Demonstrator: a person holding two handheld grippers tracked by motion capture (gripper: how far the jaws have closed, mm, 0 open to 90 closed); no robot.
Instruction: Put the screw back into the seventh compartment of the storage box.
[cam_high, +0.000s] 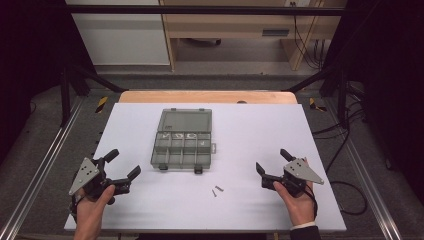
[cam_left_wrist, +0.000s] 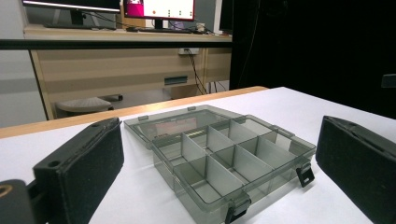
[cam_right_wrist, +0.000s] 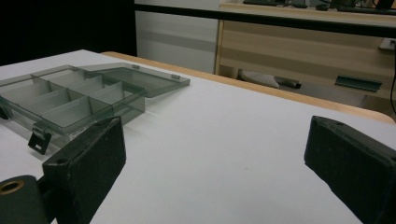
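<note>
The high view looks steeply down from above; both gripper views skim low over the white tabletop, sharing the open, smoky-grey, clear plastic compartment box.

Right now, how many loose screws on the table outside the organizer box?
2. Both screws lie side by side on the white table, just in front of the open organizer box, nearer its right latch. Compartment contents are too small to identify.

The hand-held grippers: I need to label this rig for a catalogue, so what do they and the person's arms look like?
Each hand-held gripper, left and right, is black with two flat, block-shaped jaws faced in dark matte padding and a grey three-cornered plate on top. A black cable trails from each. The right wrist shows a white cuff under a dark sleeve.
</note>
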